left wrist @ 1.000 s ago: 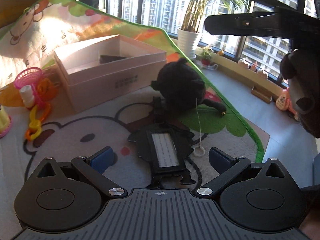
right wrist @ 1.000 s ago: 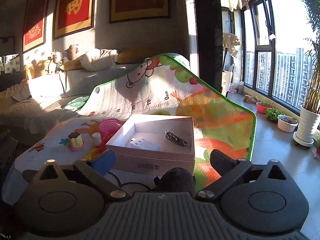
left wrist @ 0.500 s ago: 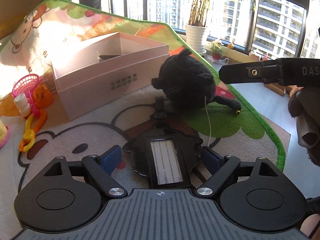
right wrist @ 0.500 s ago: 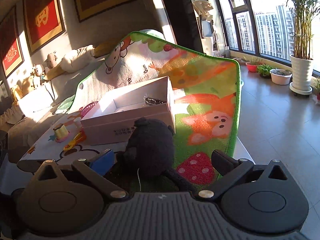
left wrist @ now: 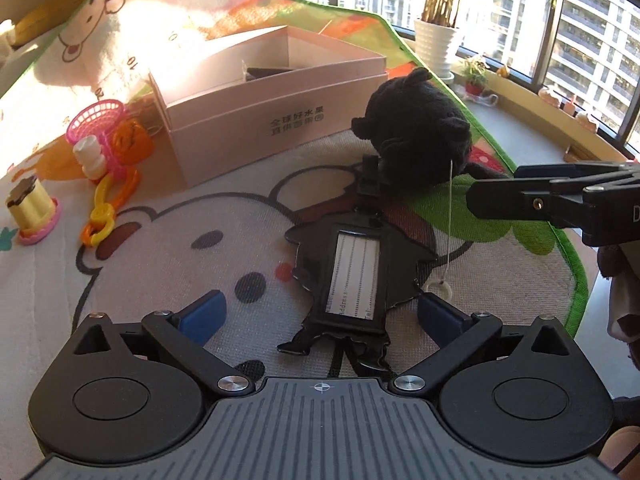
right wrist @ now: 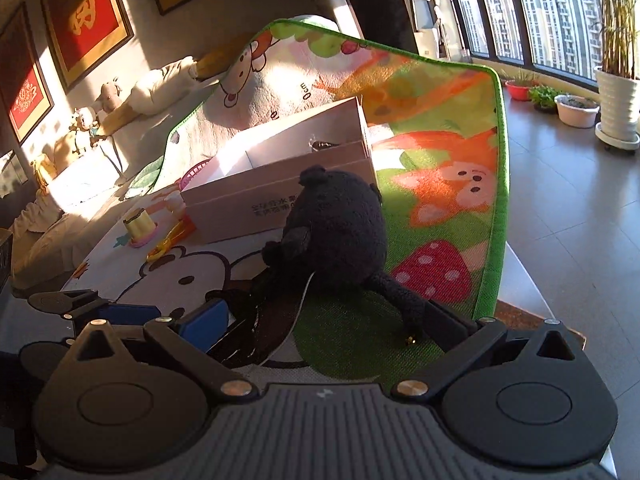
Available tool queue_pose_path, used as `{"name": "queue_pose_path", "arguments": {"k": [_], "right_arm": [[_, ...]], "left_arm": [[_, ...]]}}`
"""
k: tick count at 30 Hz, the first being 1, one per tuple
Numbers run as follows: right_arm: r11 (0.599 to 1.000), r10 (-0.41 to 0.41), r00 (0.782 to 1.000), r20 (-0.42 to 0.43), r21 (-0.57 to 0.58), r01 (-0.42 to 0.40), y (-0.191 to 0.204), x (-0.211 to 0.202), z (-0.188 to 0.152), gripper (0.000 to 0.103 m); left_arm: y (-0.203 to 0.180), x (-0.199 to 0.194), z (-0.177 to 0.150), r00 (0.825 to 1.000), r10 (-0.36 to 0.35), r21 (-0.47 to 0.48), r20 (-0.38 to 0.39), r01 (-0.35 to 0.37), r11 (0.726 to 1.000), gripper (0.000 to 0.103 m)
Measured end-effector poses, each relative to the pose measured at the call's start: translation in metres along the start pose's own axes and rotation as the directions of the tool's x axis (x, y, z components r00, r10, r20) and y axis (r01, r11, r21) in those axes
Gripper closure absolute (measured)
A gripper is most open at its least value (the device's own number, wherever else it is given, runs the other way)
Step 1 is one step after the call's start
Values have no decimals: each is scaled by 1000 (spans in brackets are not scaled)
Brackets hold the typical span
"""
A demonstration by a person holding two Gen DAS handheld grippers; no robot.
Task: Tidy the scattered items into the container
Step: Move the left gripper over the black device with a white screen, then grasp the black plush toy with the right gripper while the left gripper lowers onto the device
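Observation:
A pale pink cardboard box (left wrist: pixel 256 112) stands open on the cartoon play mat, also seen in the right wrist view (right wrist: pixel 280 184). A black plush toy (left wrist: pixel 420 128) lies just in front of the box; it also shows in the right wrist view (right wrist: pixel 336 236). A black luggage tag (left wrist: pixel 352 276) with a white address card lies flat between my left gripper's (left wrist: pixel 320 312) open fingers. My right gripper (right wrist: pixel 324 320) is open, low over the mat, its fingers either side of the plush's tail end. Its finger (left wrist: pixel 532 204) reaches in from the right in the left wrist view.
Left of the box lie a pink toy basket (left wrist: pixel 96 120), an orange toy (left wrist: pixel 132 140), a white bottle (left wrist: pixel 90 156), a yellow-orange link chain (left wrist: pixel 108 208) and a yellow cup (left wrist: pixel 30 208). The mat's green edge (left wrist: pixel 576 264) runs right, floor and potted plants beyond.
My right gripper has dropped and closed in on the black plush from behind. My left gripper has shifted a little, so the tag sits between its fingers.

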State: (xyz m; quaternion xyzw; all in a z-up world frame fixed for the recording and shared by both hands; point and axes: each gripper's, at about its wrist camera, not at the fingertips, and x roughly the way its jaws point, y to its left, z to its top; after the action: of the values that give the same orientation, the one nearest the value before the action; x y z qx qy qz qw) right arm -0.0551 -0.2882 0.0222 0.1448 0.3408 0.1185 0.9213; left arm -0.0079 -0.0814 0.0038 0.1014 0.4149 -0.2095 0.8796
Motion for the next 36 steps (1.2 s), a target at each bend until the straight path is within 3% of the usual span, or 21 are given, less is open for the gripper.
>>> {"name": "queue_pose_path", "arguments": {"k": [5,9,15,18,21,30,32,34,36], "right_arm": [[1000,17,999,-29,15,-16,-1,3,-5,0],[997,28,1000,3,70,-28,-6,1,-9,0],[997,75,997,7,29,-75,-11,-8,-5,0],[999,46,992,117,-3,-46,-10,-25,0,0],[999,-17,982,187,-43,25,-7,-33,11,0],[986,-54,981,184,-147,81,16,20,40,0],[981,-86,985,149,-159,110,19,35,44,12],[986,-79,991,106,-140,94,17,42,46,34],[988,-70,991,111,-126,84,15,39,42,38]], "left_arm": [[-4,-4,-5,1000,28,-23,-3,-28,999,0],[-5,-6,-9,999,26,-13,32,-26,1000,0],[-26,-9,-19,988,-23,181,152,-4,983,0],[-17,1,-8,992,-83,100,98,73,992,0],[-15,5,-1,992,-71,66,103,64,996,0],[-21,10,-2,993,-52,63,110,45,997,0],[-18,10,-1,991,-67,62,117,60,996,0],[-15,10,0,988,-83,49,131,77,996,0],[-13,10,0,984,-108,52,140,102,993,0]]}}
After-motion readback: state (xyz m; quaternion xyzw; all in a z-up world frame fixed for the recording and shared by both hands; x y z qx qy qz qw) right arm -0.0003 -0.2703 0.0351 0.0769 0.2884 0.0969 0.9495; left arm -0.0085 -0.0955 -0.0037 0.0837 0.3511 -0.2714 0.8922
